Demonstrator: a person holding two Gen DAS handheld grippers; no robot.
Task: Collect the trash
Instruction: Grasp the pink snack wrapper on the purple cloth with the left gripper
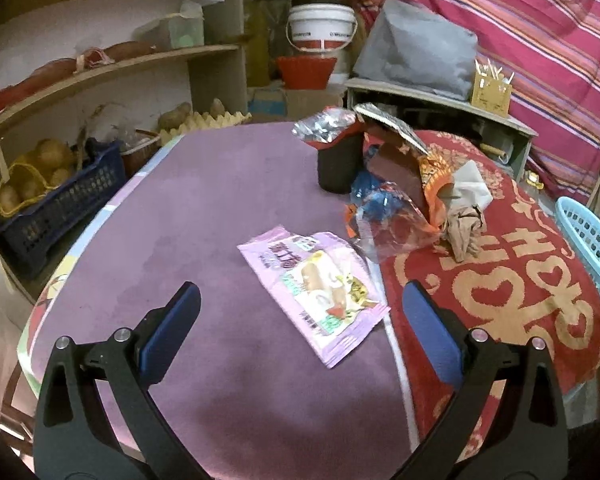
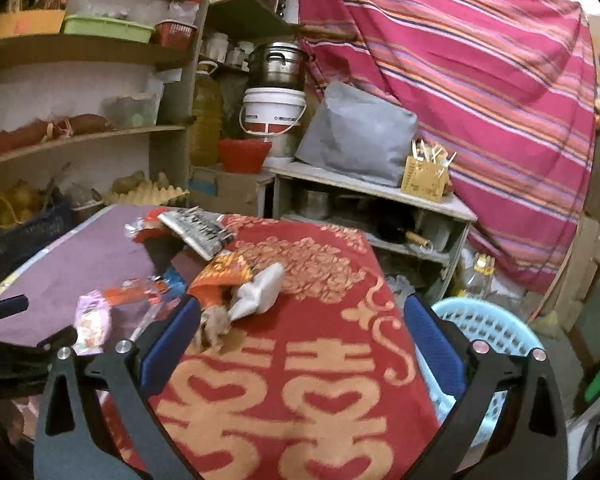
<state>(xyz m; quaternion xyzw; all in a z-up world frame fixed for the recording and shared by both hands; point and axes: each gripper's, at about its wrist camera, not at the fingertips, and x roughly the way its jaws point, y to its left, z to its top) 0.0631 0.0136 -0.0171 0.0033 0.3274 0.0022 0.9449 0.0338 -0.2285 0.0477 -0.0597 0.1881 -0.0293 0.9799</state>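
Both the left gripper (image 1: pixel 300 312) and right gripper (image 2: pixel 302 326) have fingers wide apart, holding nothing. The flat pink snack wrapper (image 1: pixel 316 292) lies mid-frame on the purple tabletop (image 1: pixel 204 208); fingers might slide over it or nudge the crinkly trash pile (image 1: pixel 412 204).

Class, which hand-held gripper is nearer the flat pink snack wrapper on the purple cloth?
Left. The left hand-held gripper hovers open right over the flat pink snack wrapper. The right hand-held gripper hangs open over the red patterned cloth, wrapper off to its left.

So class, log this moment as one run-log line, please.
left gripper: open, over pink wrapper | right gripper: open, empty | trash pile: untouched | blue basket: beside table
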